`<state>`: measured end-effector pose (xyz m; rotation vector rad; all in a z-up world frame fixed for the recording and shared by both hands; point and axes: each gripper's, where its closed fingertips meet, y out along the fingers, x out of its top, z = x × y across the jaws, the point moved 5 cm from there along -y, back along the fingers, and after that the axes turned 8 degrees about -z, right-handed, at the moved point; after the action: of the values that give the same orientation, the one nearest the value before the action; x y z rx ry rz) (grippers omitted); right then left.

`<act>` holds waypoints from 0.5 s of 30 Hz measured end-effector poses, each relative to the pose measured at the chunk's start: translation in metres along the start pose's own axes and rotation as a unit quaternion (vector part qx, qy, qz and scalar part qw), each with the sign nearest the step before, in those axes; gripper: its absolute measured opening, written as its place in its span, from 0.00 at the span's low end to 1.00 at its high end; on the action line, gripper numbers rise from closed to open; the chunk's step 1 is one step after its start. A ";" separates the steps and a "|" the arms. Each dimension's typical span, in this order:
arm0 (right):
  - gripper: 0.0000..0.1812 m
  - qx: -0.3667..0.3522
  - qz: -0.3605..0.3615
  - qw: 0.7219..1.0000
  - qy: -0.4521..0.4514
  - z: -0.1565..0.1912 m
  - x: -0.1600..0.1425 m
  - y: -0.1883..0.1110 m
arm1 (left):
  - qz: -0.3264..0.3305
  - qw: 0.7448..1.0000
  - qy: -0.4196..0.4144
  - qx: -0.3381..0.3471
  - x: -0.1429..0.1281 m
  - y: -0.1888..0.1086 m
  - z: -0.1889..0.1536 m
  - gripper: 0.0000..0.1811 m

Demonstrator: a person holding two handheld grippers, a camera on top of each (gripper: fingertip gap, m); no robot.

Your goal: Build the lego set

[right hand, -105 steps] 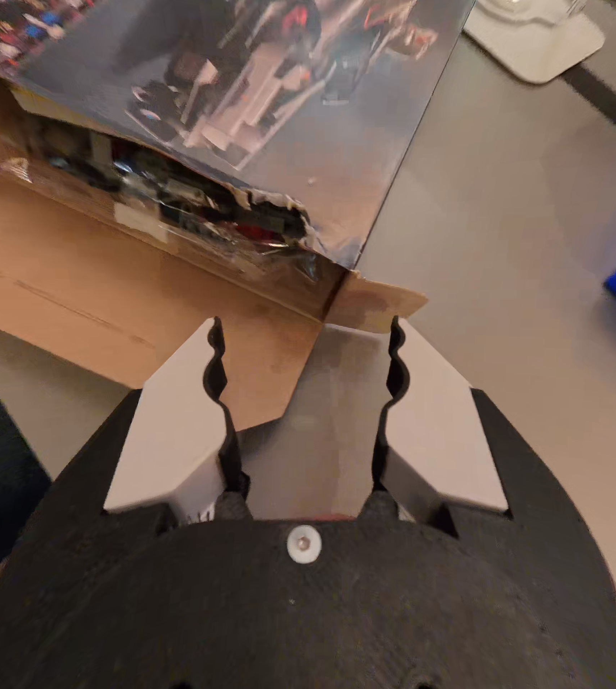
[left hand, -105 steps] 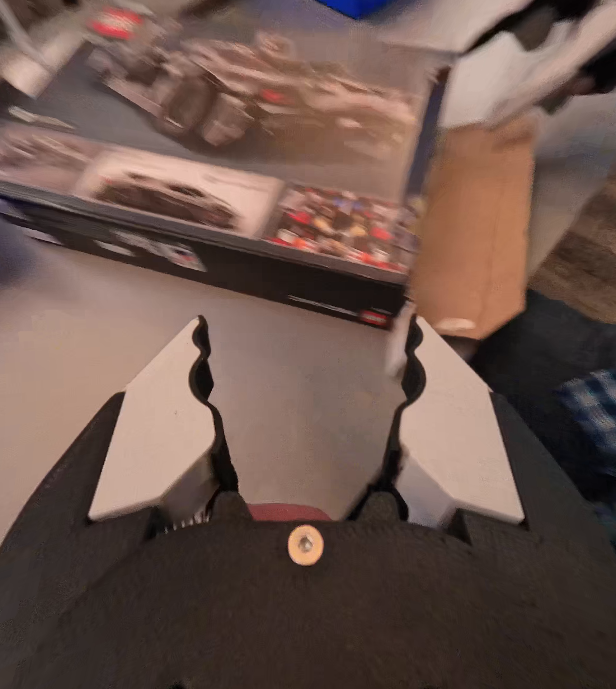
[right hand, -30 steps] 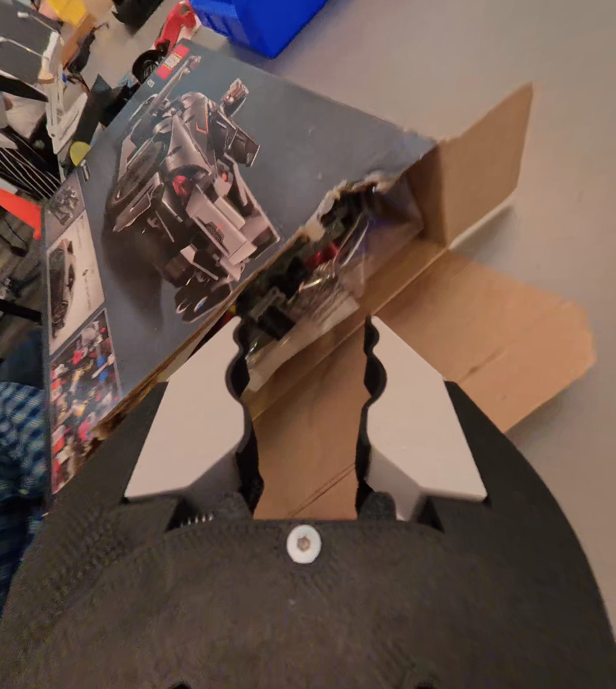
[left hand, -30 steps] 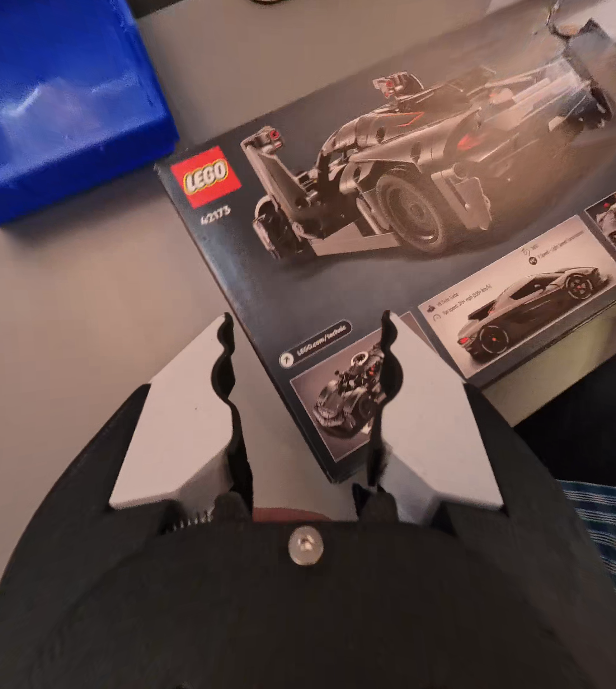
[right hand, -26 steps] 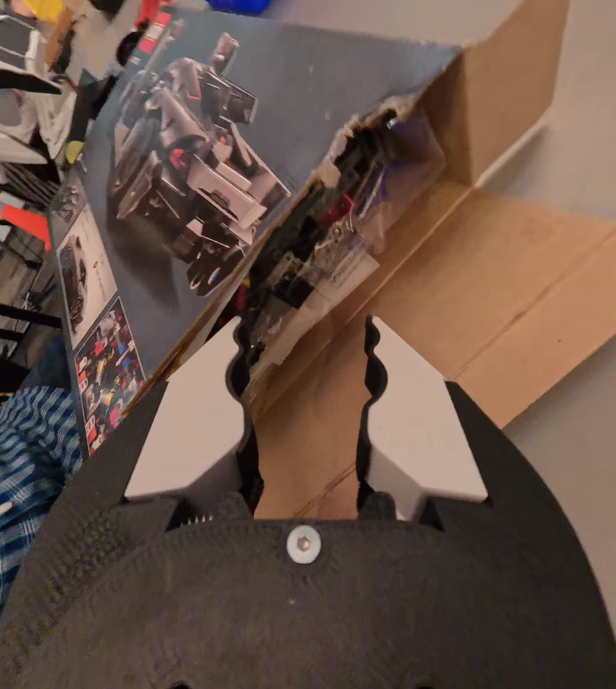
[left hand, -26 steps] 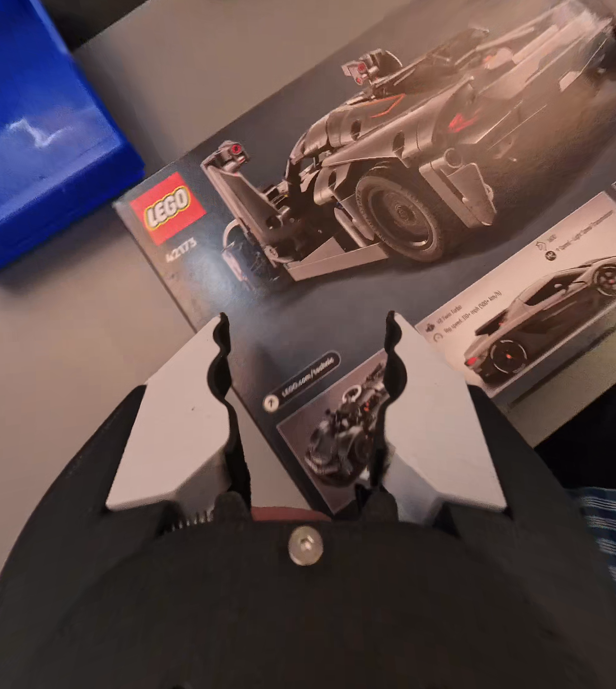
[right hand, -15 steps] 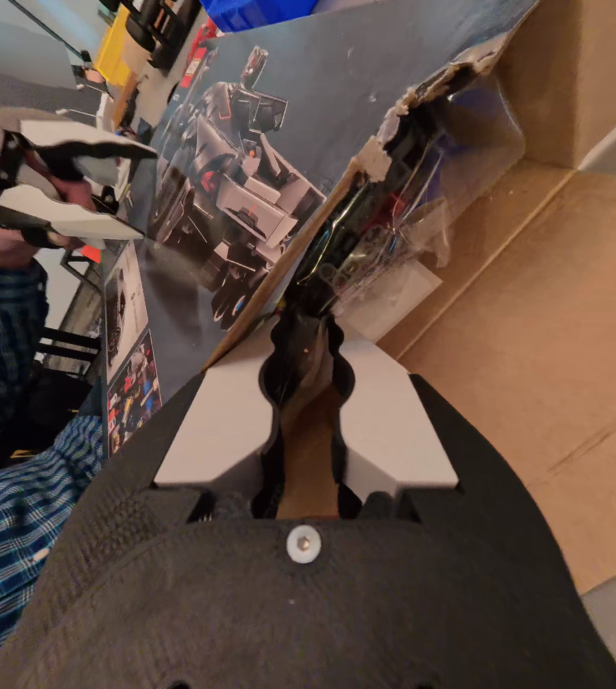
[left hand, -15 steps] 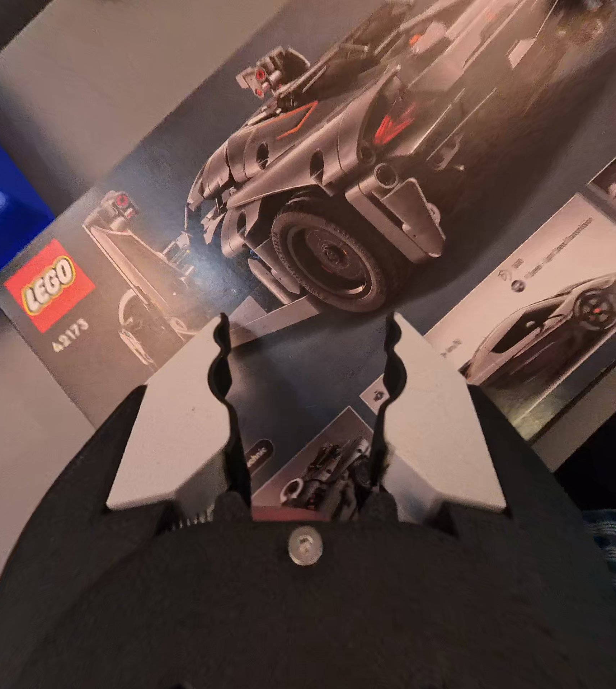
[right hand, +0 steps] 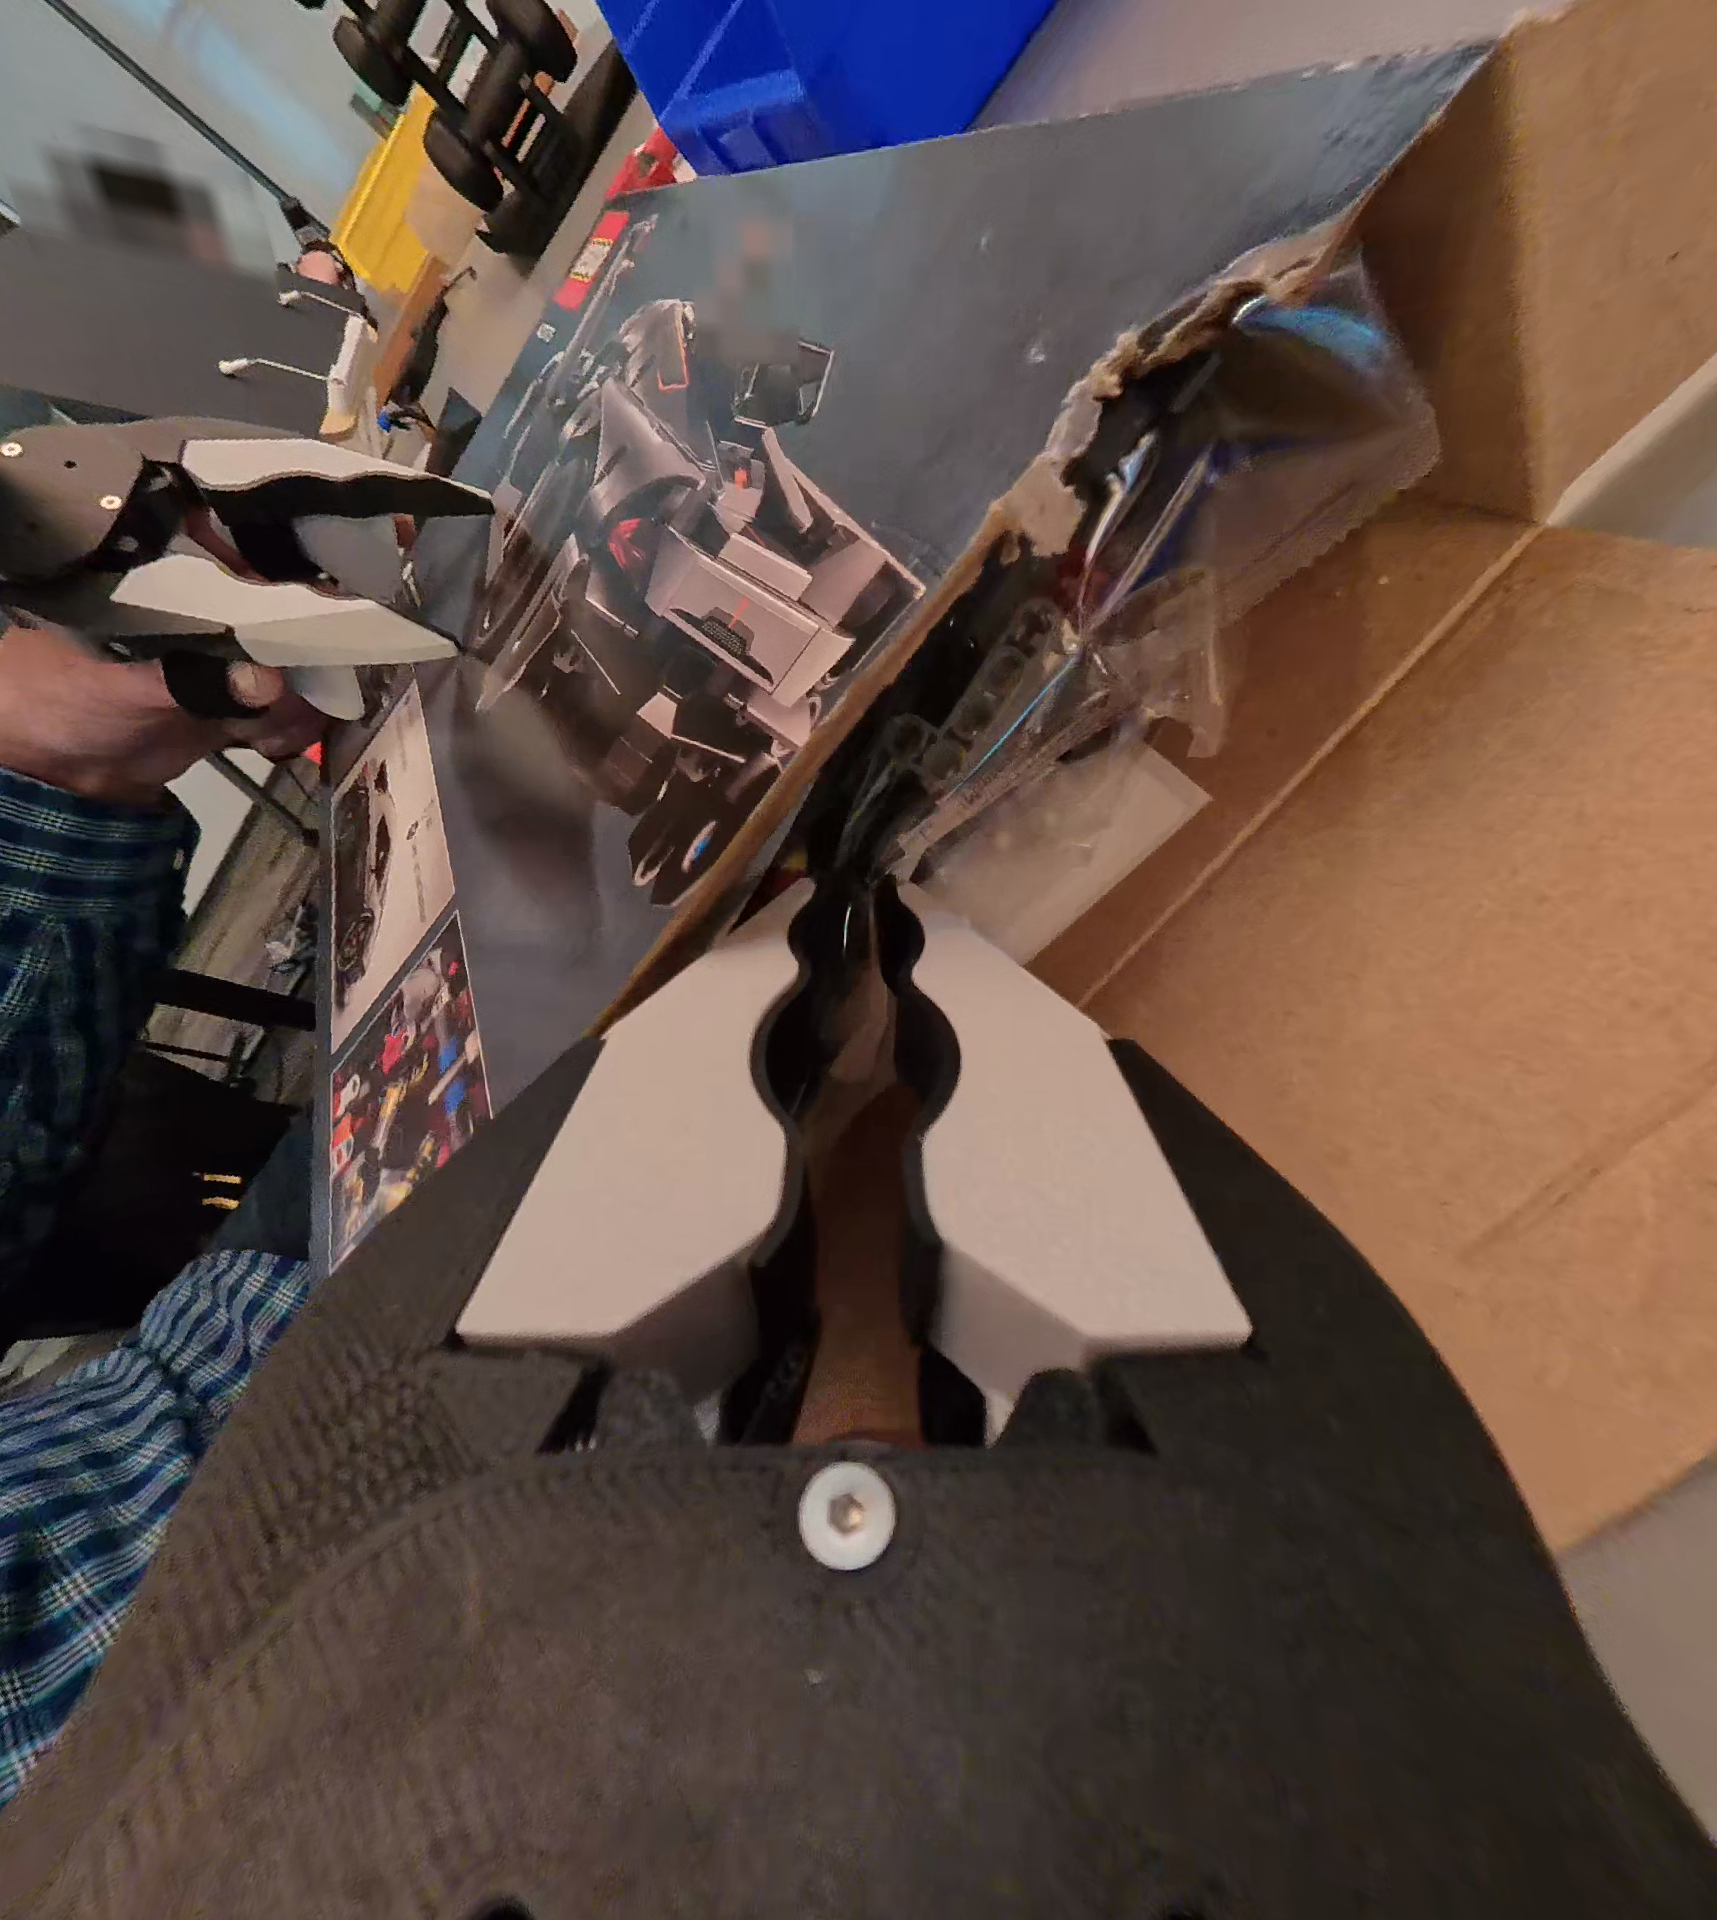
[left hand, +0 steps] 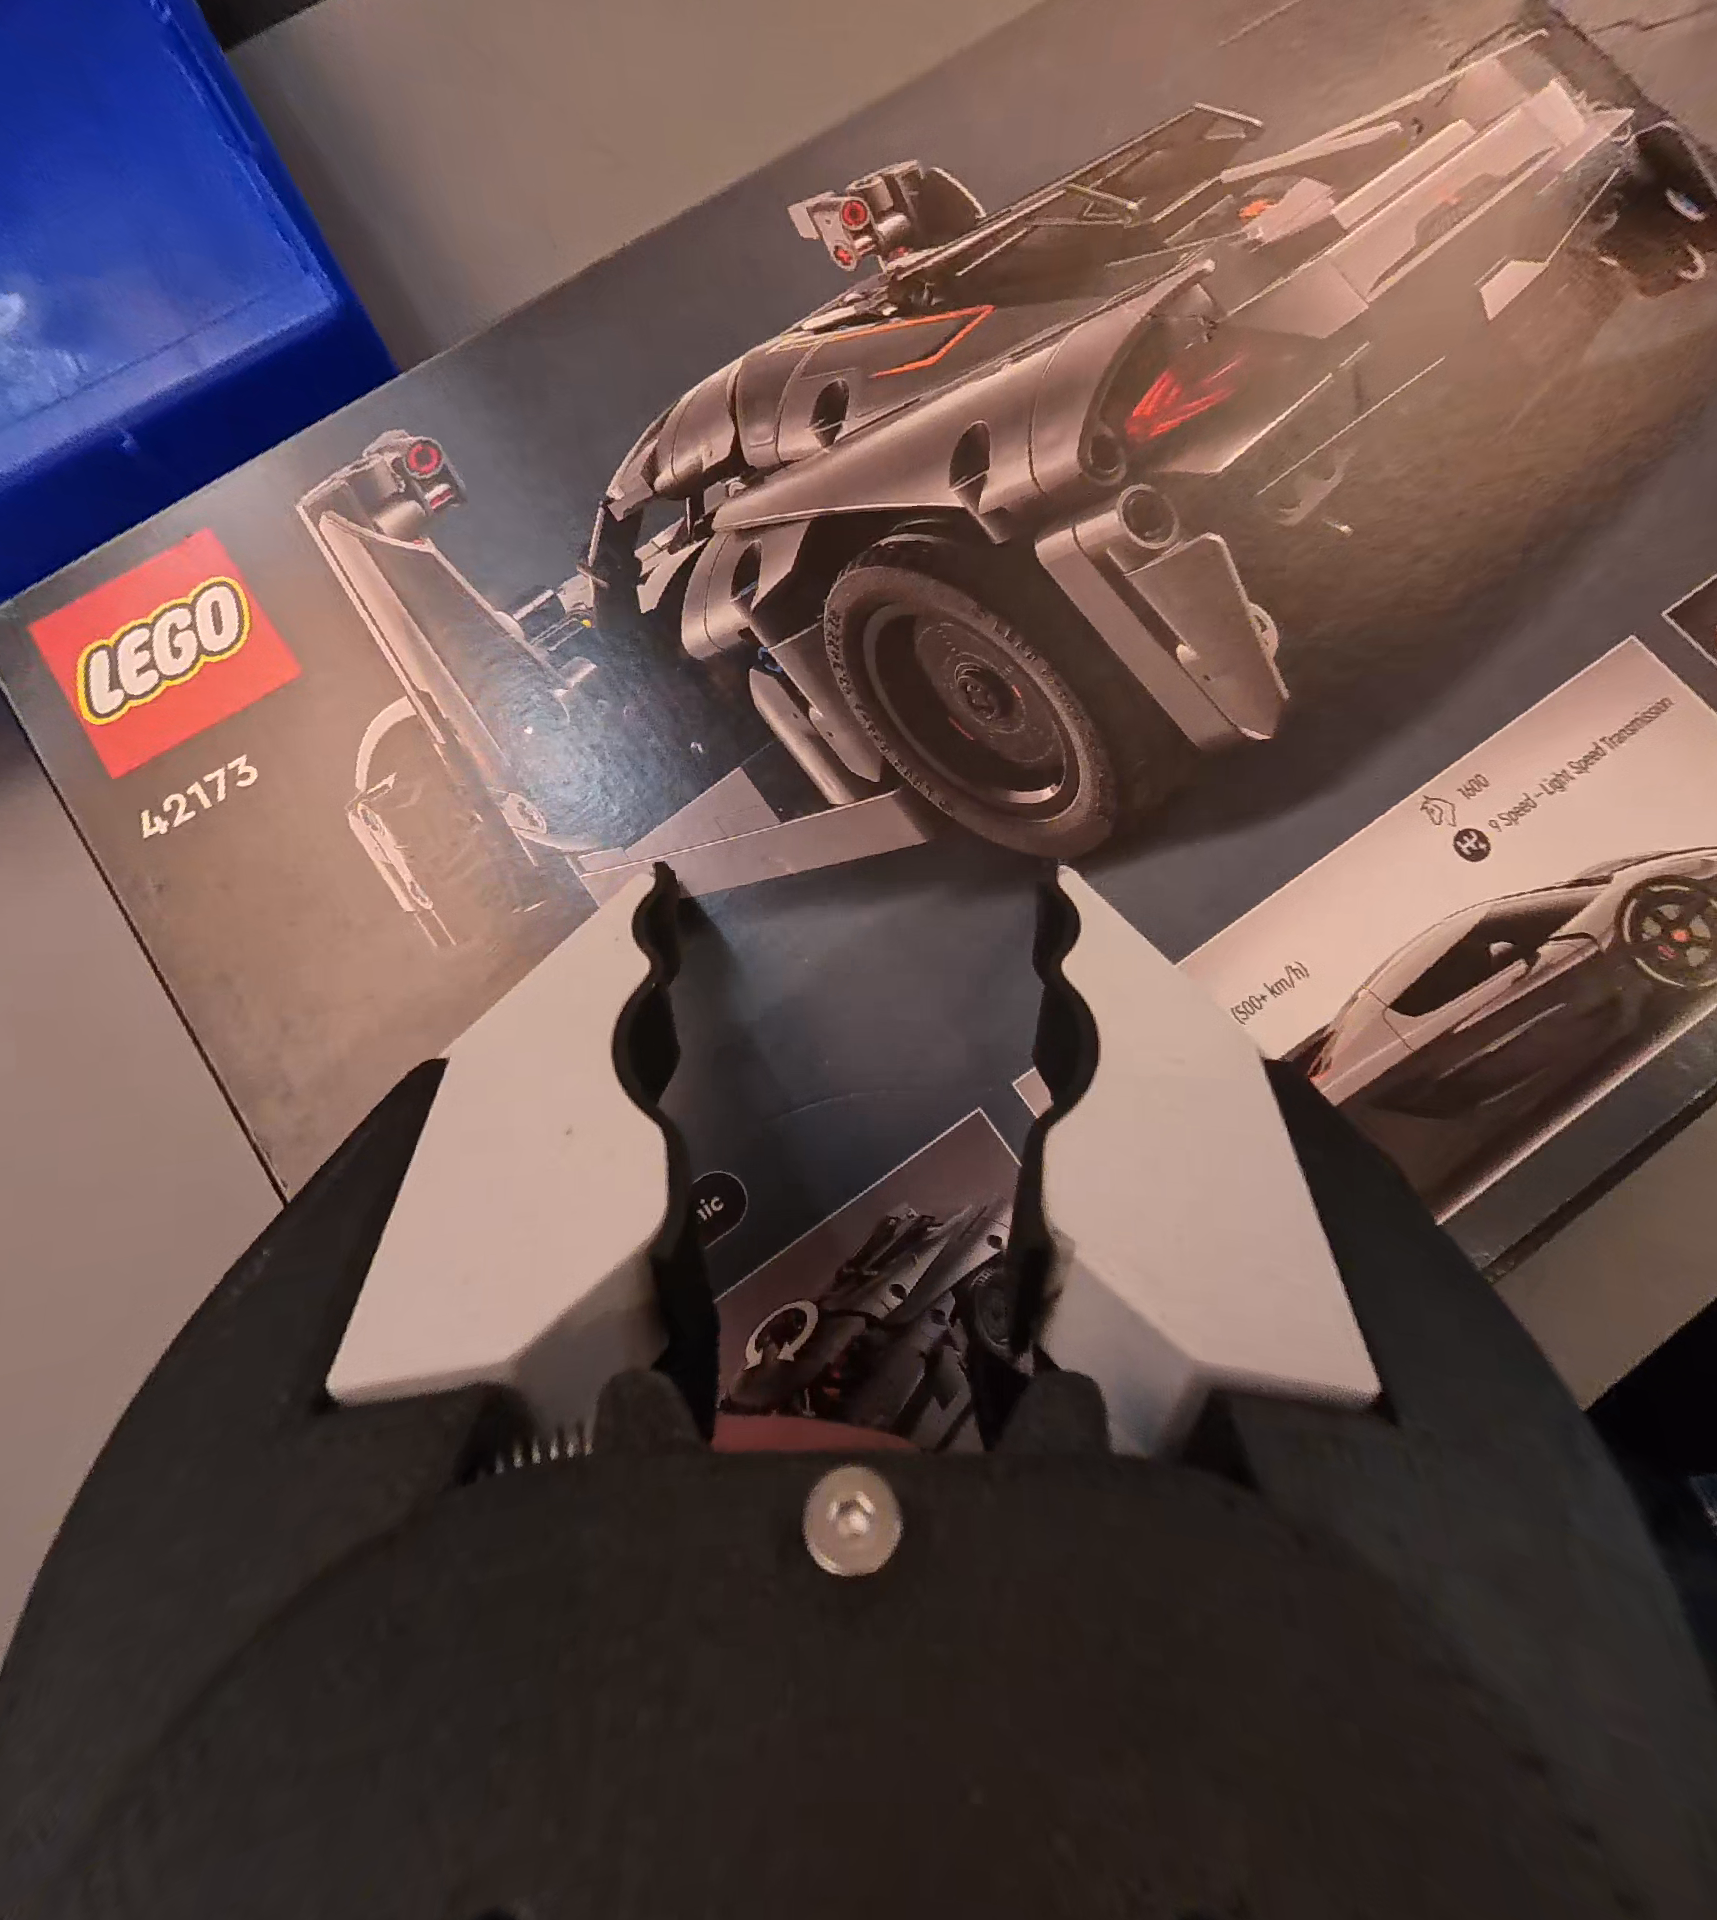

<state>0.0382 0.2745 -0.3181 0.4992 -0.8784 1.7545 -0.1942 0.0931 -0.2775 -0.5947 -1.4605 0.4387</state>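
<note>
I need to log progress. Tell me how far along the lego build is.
Barely begun. Done: the lego box has its end torn open, brown flap folded out. In hand: the right claw is shut on a clear parts bag at the opening; the left claw hovers open above the box. Left: emptying the bags and all assembly.

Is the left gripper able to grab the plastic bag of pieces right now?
Probably not. The left gripper is open over the box's closed printed top, while the bag pokes from the torn far end, where the right gripper is.
</note>
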 end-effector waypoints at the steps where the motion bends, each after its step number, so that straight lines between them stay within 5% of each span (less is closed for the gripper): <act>1: 0.03 -0.003 -0.003 1.000 0.001 -0.003 0.002 -0.005 | -0.002 1.000 -0.002 0.000 0.000 0.000 0.000 0.37; 15: 0.02 -0.019 -0.011 0.999 0.023 -0.034 0.002 -0.069 | 0.009 0.999 0.032 0.036 0.004 -0.003 0.000 0.39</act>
<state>0.1050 0.3133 -0.3167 0.4406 -0.8699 1.7191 -0.1939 0.0933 -0.2720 -0.5599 -1.3732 0.4790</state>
